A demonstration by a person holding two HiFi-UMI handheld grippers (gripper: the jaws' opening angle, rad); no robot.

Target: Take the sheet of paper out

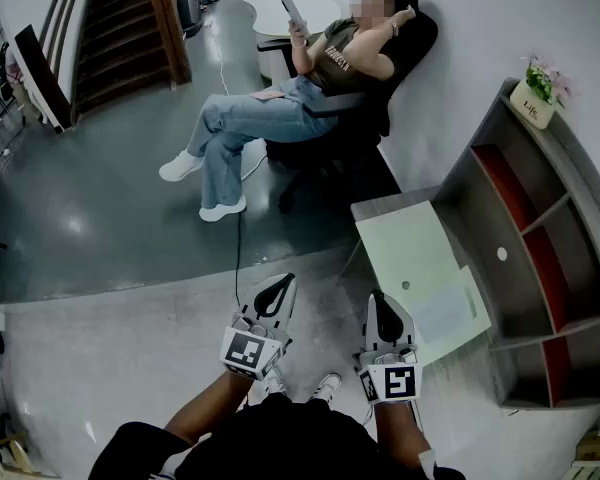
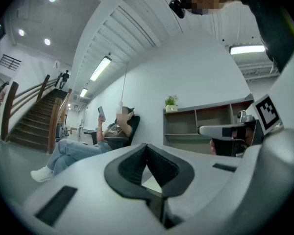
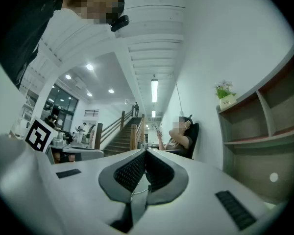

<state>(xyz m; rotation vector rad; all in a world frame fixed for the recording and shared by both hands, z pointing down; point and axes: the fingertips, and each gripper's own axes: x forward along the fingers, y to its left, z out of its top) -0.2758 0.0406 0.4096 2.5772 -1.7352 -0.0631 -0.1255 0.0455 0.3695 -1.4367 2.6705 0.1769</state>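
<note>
Hand-held grippers poised at the start of the job: the white left hand-held gripper [image 1: 283, 282] with black ribbed pads and its twin, the right hand-held gripper [image 1: 377, 299], are carried side by side in front of the person holding them, both pointing roughly level into the room. Each has its jaws pressed together, with nothing caught between them.

The whitish rectangular sheet of paper [image 1: 443, 314] lies flat on the near corner of the pale green worktop [image 1: 405, 248]. It sits just beside the right hand-held gripper, to its right and slightly ahead of its tips. The sheet looks squared up with the worktop's edges. Which of its sides is the longer one is hard to judge from above, and whether it rests in a sleeve or folder cannot be made out.

Behind the worktop stands a grey shelf unit with red back panels [image 1: 540, 238]. Across the floor, a person sits in a black office chair [image 1: 400, 58].

The right hand is clearly the nearer one, and the left would have to reach across it. By the look of things, the coming move calls for the right hand-held gripper to swing rightward and tip down toward the sheet's near edge, parting its jaws first.
</note>
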